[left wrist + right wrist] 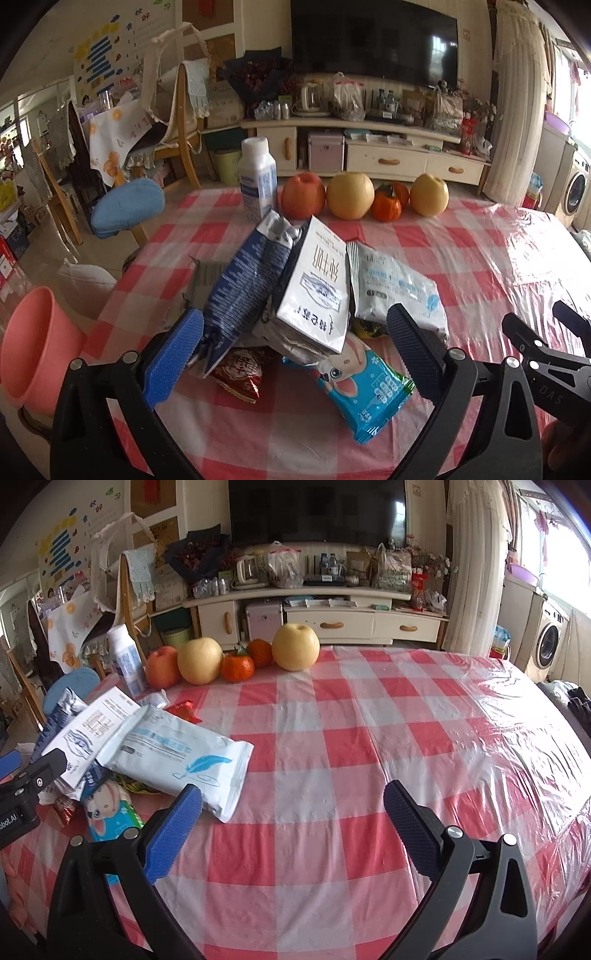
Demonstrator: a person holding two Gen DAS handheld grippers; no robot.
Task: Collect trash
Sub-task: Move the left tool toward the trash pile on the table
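Observation:
A heap of trash lies on the checked table (424, 229): a crumpled dark-blue carton (240, 291), a white milk carton (317, 288), a white wipes pack (395, 291), a teal wipes pack (365, 391) and a red wrapper (240, 373). My left gripper (295, 354) is open, its fingers either side of the heap's near end and gripping nothing. My right gripper (291, 834) is open over bare tablecloth, just right of the white wipes pack (177, 760). The left gripper (33, 757) shows at the left edge of the right wrist view, and the right gripper (535, 314) at the right edge of the left wrist view.
A pink bin (37, 350) stands off the table's left edge. At the far edge sit a white bottle (258, 177), an apple (303, 201), two pears (349, 195) and tangerines (386, 206). A blue-cushioned chair (127, 206) is beyond the left side.

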